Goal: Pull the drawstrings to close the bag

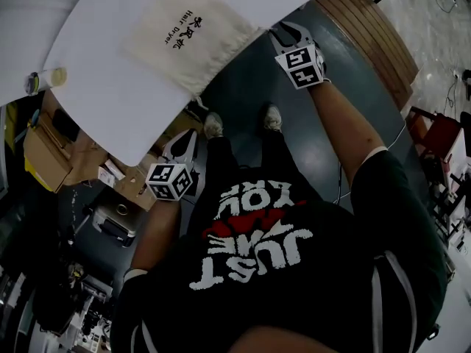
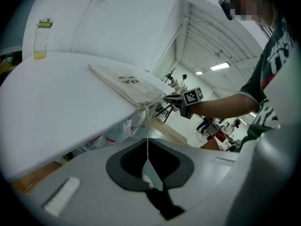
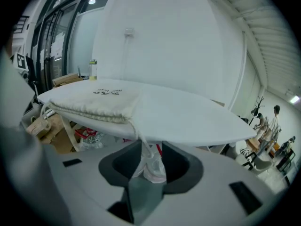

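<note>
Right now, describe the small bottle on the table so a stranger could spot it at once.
Start at the white table. Near its edge, apart from the cream cloth bag, stands a small bottle. It alone is clear and upright, with a greenish cap and yellowish liquid.

The left gripper point(image 1: 185, 140) hangs close to the body on the near left, tilted downward on a bent left arm point(image 1: 151, 241). Its fingers point(image 2: 127, 163) are pressed together, pinching a thin white drawstring point(image 2: 147, 149). The right gripper point(image 1: 280, 31) sits farther out on the outstretched right arm point(image 1: 346, 131), also tilted down. Its fingers point(image 3: 183, 166) stand wide apart.
</note>
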The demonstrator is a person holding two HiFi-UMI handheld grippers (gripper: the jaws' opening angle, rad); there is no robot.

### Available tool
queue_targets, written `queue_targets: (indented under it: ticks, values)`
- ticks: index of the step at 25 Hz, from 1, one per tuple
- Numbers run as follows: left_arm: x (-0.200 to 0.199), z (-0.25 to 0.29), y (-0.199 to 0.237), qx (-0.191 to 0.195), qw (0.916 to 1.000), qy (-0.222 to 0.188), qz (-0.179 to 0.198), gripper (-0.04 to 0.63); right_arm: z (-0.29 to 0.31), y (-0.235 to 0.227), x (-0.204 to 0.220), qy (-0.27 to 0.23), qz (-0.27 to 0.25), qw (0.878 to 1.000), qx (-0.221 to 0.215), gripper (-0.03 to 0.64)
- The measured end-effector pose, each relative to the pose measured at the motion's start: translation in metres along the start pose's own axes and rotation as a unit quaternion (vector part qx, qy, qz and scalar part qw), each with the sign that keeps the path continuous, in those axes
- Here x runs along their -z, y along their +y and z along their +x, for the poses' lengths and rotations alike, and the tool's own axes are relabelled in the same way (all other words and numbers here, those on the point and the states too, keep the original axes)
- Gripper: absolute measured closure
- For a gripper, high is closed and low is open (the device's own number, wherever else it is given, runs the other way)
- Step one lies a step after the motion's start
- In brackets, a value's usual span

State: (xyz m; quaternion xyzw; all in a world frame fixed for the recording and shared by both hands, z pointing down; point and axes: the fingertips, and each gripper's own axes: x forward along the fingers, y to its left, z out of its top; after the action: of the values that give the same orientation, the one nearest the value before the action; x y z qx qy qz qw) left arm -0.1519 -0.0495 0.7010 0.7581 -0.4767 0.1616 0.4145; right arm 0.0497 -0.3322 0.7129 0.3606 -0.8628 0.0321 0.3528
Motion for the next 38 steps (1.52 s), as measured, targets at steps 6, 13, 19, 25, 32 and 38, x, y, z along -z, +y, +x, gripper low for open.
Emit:
queue_targets:
  ticks: [6, 13, 19, 25, 32, 38]
  values:
    - [0.013, 0.005, -0.003, 0.004, 0.9998, 0.017, -0.003, 0.594, 0.007, -0.002, 0.013, 0.018, -0.042, 0.999, 0.012, 0.515]
    - [0.027, 0.004, -0.005, 0.003, 0.9995, 0.029, -0.007, 0.594, 0.018, -0.001, 0.008, 0.004, -0.011, 1.000, 0.024, 0.515]
    - [0.027, 0.003, -0.001, -0.003, 0.9997, 0.024, -0.010, 0.594, 0.015, -0.010, 0.009, -0.010, 0.042, 0.998, 0.048, 0.603]
    - [0.013, 0.015, 0.010, -0.015, 0.9998, -0.006, -0.015, 0.594, -0.001, -0.006, 0.011, -0.013, 0.057, 0.998, 0.036, 0.604]
    - [0.000, 0.047, 0.011, 0.010, 0.9995, -0.030, 0.009, 0.564, -0.010, 0.005, 0.012, -0.003, 0.037, 0.999, 0.028, 0.606]
    - [-0.016, 0.065, -0.001, 0.037, 0.9981, -0.047, 0.012, 0.477, -0.011, 0.003, 0.008, -0.003, 0.031, 0.999, 0.029, 0.604]
